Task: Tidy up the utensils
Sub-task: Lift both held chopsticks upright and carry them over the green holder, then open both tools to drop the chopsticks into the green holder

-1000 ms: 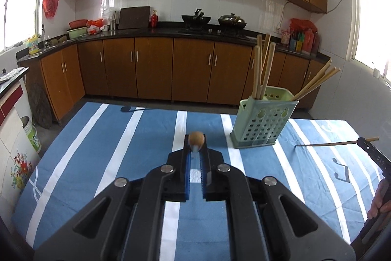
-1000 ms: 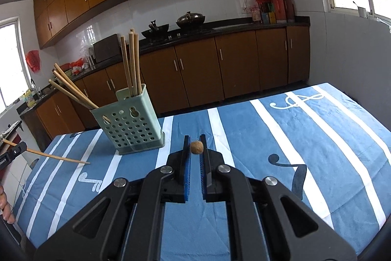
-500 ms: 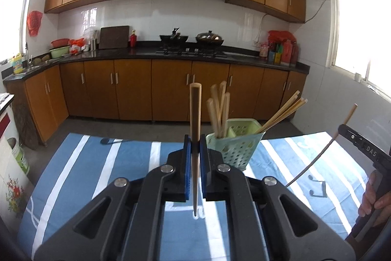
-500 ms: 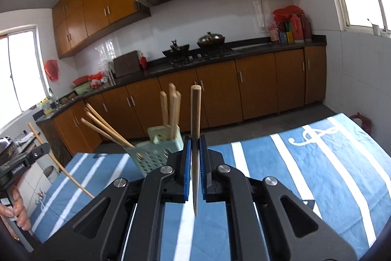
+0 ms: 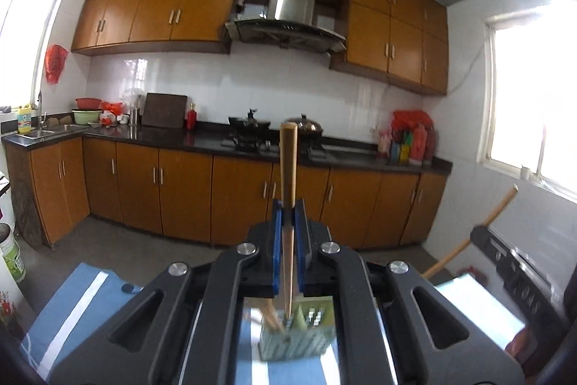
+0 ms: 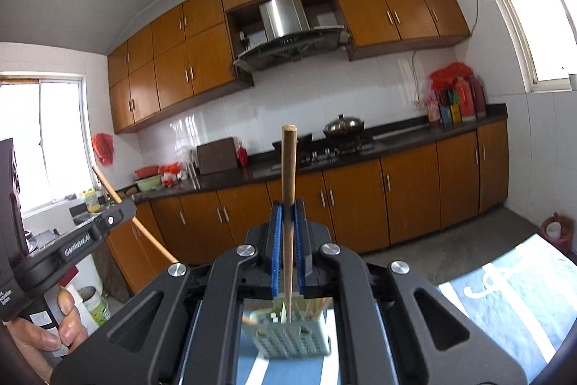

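Note:
My left gripper is shut on a wooden chopstick that stands upright, its thin tip pointing down over the pale green perforated utensil holder. My right gripper is shut on another wooden chopstick, also upright, its tip just above the same holder. The holder has several chopsticks in it and stands on the blue striped tablecloth. Each gripper shows at the edge of the other's view: the right one and the left one, each with its chopstick.
Behind the table are brown kitchen cabinets, a dark counter with a stove and pots, and windows on both sides. A white bucket stands on the floor at the left. A hand holds the left gripper.
Both grippers have risen and tilted up, so the chopsticks went from lying level over the table to standing upright above the holder. The holder now lies directly below both tips.

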